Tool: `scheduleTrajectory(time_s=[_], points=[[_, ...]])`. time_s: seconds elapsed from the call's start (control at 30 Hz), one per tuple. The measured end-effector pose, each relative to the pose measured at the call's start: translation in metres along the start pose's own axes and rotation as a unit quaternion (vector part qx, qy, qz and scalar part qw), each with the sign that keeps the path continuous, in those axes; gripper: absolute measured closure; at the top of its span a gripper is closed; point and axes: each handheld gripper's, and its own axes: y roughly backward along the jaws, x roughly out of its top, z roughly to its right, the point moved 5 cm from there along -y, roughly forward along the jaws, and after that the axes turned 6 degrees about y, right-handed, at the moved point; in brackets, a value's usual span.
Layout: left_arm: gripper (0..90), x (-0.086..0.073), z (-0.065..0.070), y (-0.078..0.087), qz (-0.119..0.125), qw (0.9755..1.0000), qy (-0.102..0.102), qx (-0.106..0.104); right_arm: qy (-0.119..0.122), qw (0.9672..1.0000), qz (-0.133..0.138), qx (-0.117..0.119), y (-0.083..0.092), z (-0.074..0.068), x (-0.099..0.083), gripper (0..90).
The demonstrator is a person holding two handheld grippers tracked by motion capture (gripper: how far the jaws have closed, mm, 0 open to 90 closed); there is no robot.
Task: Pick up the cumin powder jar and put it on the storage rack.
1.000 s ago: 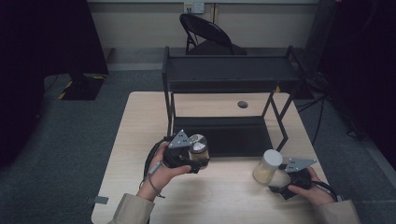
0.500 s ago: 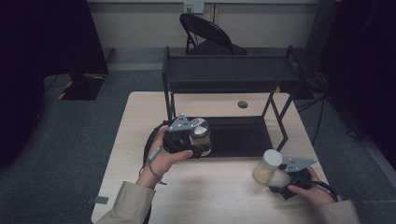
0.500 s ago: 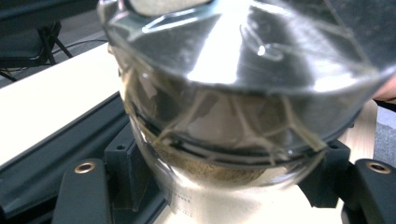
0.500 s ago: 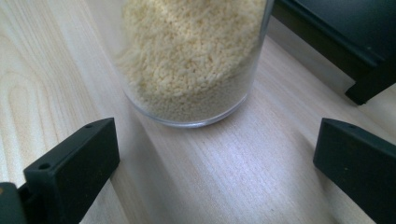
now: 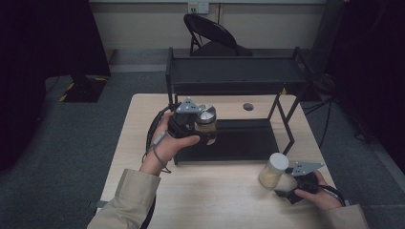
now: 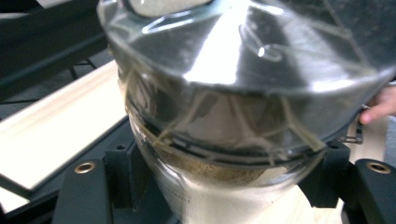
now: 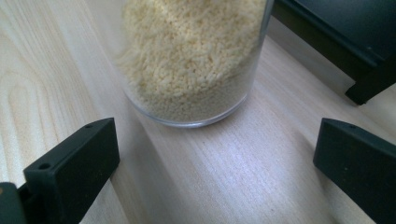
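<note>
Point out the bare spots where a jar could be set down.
The rack's lower shelf is bare right of the left hand-held gripper and its jar. The table's left strip is free. Crowded: front right, by the grain jar.

The black two-tier rack (image 5: 236, 86) stands across the far half of the counter (image 5: 224, 200), and its slanted legs (image 5: 286, 119) close off the right end. The slot between the top shelf (image 5: 236, 71) and the lower tray (image 5: 239, 138) is open at the front, though the left gripper (image 5: 203, 126) with its silver-lidded jar (image 5: 206, 125) hangs before the left part of that opening. The right part of the tray is bare. A white-lidded jar of grain (image 5: 273, 170) stands on the counter just off the rack's near right corner, between the wide-set jaws of the right gripper (image 5: 282, 188). The near middle and left strip of the counter lie free.
</note>
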Motion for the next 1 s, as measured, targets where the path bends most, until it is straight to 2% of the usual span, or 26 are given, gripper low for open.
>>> scheduleTrajectory(time_s=[0.17, 0.37, 0.57, 0.7, 1.0], points=[[30.9, 0.019, 0.000, 0.008, 0.000, 0.9999, 0.001, 0.014, 0.000, 1.0000, 0.000, 0.000, 0.000, 0.000, 0.000, 0.0], [30.9, 0.041, -0.002, 0.018, 0.008, 0.9997, 0.011, 0.019, 0.000, 1.0000, 0.000, 0.000, 0.000, 0.000, 0.000, 0.0], [30.9, 0.065, 0.001, 0.027, 0.009, 0.9991, 0.007, 0.040, 0.000, 1.0000, 0.000, 0.000, 0.000, 0.000, 0.000, 0.0], [30.9, 0.079, 0.004, 0.033, 0.014, 0.9984, 0.004, 0.054, 0.000, 1.0000, 0.000, 0.000, 0.000, 0.000, 0.000, 0.0], [30.9, 0.110, 0.009, 0.040, 0.022, 0.9957, 0.016, 0.089, 0.000, 1.0000, 0.000, 0.000, 0.000, 0.000, 0.000, 0.0]])
